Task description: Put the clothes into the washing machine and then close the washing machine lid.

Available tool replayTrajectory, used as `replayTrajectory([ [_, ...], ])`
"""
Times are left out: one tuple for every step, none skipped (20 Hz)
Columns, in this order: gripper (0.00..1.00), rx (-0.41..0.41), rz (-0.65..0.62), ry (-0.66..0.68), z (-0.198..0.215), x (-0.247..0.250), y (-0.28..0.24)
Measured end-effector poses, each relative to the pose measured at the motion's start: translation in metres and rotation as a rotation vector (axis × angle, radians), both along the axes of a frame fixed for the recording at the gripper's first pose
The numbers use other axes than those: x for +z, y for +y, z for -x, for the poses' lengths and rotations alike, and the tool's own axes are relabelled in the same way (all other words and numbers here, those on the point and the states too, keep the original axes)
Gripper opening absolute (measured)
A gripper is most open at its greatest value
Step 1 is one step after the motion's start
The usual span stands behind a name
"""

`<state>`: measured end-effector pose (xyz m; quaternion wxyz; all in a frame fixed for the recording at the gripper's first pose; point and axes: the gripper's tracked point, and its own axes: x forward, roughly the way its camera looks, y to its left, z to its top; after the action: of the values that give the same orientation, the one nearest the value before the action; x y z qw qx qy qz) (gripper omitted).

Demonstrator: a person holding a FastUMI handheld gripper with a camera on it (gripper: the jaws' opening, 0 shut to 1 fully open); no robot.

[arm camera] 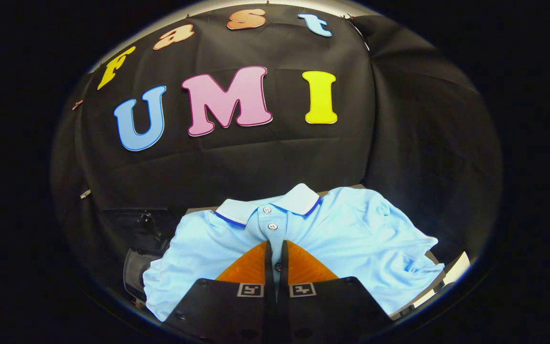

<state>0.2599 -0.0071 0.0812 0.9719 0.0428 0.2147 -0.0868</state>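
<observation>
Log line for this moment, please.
hand-held gripper: fingers nearly together over placket | polo shirt: spread flat, buttoned | grasp: unclear | washing machine: beside shirt

From my remote station, the polo shirt [351,239] hides most of the worktop [451,272]; my nearly closed jaws cover its lower placket; whether they pinch fabric is unclear.
</observation>
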Motion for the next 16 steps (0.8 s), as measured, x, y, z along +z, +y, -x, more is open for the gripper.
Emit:
replayTrajectory([
  [0.05,-0.001,0.013,-0.003,0.003,0.005,0.0],
  [0.05,0.009,0.016,-0.02,0.004,0.015,0.003],
  [0.05,0.009,0.008,-0.037,0.005,0.024,0.006],
  [0.05,0.01,0.0,-0.056,0.006,0.031,0.009],
  [0.05,0.017,0.0,-0.085,0.006,0.041,0.012],
  [0.05,0.014,0.001,-0.096,0.008,0.047,0.014],
  [0.05,0.019,0.011,-0.11,0.008,0.053,0.017],
  [0.05,0.021,0.021,-0.116,0.009,0.059,0.02],
  [0.05,0.026,0.025,-0.12,0.009,0.064,0.026],
  [0.05,0.031,0.029,-0.133,0.01,0.07,0.031],
  [0.05,0.037,0.035,-0.143,0.011,0.077,0.039],
  [0.05,0.053,0.049,-0.158,0.012,0.083,0.048],
  [0.05,0.053,0.045,-0.164,0.013,0.088,0.056],
  [0.05,0.07,0.036,-0.181,0.015,0.094,0.067],
  [0.05,0.078,0.025,-0.195,0.015,0.101,0.079],
  [0.05,0.095,0.021,-0.22,0.018,0.109,0.092],
])
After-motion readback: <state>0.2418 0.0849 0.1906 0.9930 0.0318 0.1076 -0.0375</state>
